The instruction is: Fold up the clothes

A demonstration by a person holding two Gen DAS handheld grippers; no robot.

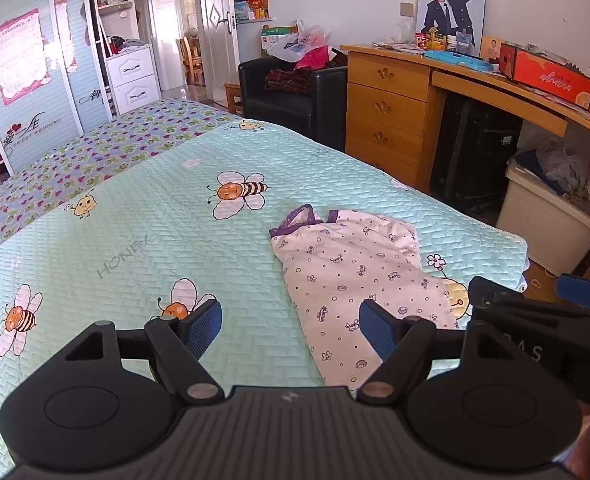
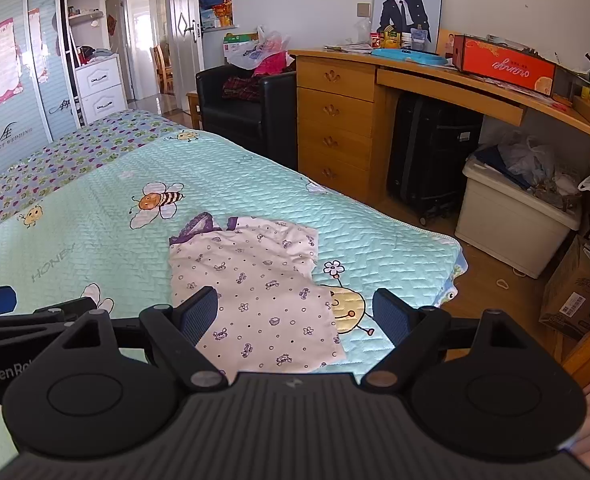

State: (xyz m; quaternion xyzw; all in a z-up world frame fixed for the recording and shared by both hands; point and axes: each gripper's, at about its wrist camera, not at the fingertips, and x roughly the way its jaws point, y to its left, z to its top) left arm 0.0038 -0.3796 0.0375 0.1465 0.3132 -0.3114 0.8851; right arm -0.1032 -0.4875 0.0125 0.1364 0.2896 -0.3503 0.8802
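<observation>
Covering most of the view: bed (image 1: 143, 216) under a mint quilted cover printed with bees and the word HONEY; purple patterned sheet along the far left side.
Desk (image 2: 435, 76): wooden, against the far wall on the right, drawers at its left end; orange box (image 2: 507, 66), blue tray and framed portrait on top.
Armchair (image 2: 251, 108): black, left of the desk drawers, clothes and a plastic bag piled on it.
Storage bin (image 2: 511, 220): white, on the floor at the right, beside the bed's corner, bags heaped inside.
Garment (image 2: 251, 284): white with small purple prints and purple lace trim at the far end; lying flat on the right part of the bed, partly folded, near end reaching toward both tools.
Left hand-held gripper (image 1: 291, 330): blue pads spread wide apart, nothing between them, hovering above the bed; right pad over the garment's near left edge.
Right hand-held gripper (image 2: 297, 314): pads likewise apart and clamped on nothing, above the garment's near end.
</observation>
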